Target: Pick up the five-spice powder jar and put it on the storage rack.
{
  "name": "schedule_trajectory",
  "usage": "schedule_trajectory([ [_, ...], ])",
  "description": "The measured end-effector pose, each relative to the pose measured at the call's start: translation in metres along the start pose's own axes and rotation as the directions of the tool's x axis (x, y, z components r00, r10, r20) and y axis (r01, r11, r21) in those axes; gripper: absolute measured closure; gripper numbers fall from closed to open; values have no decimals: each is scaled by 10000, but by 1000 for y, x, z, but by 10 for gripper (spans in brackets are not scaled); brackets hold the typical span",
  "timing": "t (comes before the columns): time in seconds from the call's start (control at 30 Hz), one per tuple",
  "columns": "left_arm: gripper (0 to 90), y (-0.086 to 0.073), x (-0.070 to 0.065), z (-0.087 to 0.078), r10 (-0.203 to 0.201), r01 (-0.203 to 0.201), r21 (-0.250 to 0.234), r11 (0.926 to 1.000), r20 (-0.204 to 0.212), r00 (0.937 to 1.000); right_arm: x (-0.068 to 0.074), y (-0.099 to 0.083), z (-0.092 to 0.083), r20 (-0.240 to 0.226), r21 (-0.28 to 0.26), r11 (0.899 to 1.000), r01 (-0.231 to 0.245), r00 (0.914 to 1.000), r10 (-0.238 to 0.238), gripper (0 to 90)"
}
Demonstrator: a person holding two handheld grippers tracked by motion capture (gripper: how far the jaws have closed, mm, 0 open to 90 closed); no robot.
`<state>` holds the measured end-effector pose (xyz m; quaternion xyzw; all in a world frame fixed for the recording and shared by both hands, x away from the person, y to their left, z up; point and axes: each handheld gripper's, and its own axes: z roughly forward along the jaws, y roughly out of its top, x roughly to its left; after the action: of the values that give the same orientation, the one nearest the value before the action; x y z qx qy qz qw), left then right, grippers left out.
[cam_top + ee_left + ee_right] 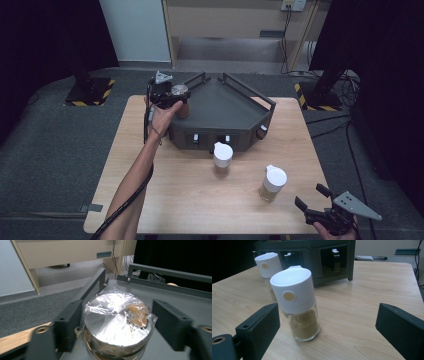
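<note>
- Two white-capped spice jars (pixel 222 159) (pixel 273 183) standing on wooden table (pixel 150 175).
- Left gripper (pixel 116 326) straddling foil-topped jar (pixel 117 323) on dark rack (pixel 225 107), jaws parted, not pressing.
- Right gripper (pixel 329 332) gaping wide, holding nothing, nearer spice jar just ahead.

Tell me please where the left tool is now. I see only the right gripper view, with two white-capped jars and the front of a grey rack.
Observer: The left tool is at the far left corner of the grey rack, on its top.
Operator: Is something between its jaws?
Observer: Yes, a jar with a silver lid wrapped in clear film.
Operator: Does the tool grip it?
Observer: No. In the left gripper view the jaws stand on both sides of the lid, and one is clearly apart from it.
</note>
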<state>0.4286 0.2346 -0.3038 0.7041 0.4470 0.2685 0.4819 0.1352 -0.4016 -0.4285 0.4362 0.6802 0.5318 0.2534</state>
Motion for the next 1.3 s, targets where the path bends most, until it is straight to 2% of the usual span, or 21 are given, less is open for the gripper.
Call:
schedule_trajectory([
  [0.13, 120, 3, -2, -4, 44, -46, -241, 9997, -87, 10000, 0, 0, 0, -10, -18, 10000, -2, 10000, 2, 55],
  [0.3, 77, 12, -4, -13, 317, -319, -343, 9989, -56, 9995, -1, 0, 0, -25, -26, 10000, -8, 10000, 8, 55],
  [0.47, 38, 19, -4, -24, 444, -435, -405, 9982, 203, 9988, 0, 0, 0, -35, -14, 10000, 5, 10000, -5, 55],
  [0.73, 11, 19, -3, -45, 584, -542, -643, 9965, 666, 9961, 0, 0, 0, -33, -1, 10000, 14, 10000, -14, 55],
  [1.0, 10, 11, -4, -72, 1008, -901, -932, 9916, 1170, 9880, 1, 0, 0, -47, 11, 10000, 54, 10000, -54, 55],
  [1.1, 8, 9, -3, -80, 1009, -875, -1014, 9910, 1358, 9856, 1, 1, 1, -47, 22, 10000, 69, 10000, -69, 55],
  [1.3, 9, 2, -3, -100, 1208, -977, -1273, 9870, 1889, 9745, 1, 1, 1, -40, 48, 10000, 74, 10000, -74, 55],
])
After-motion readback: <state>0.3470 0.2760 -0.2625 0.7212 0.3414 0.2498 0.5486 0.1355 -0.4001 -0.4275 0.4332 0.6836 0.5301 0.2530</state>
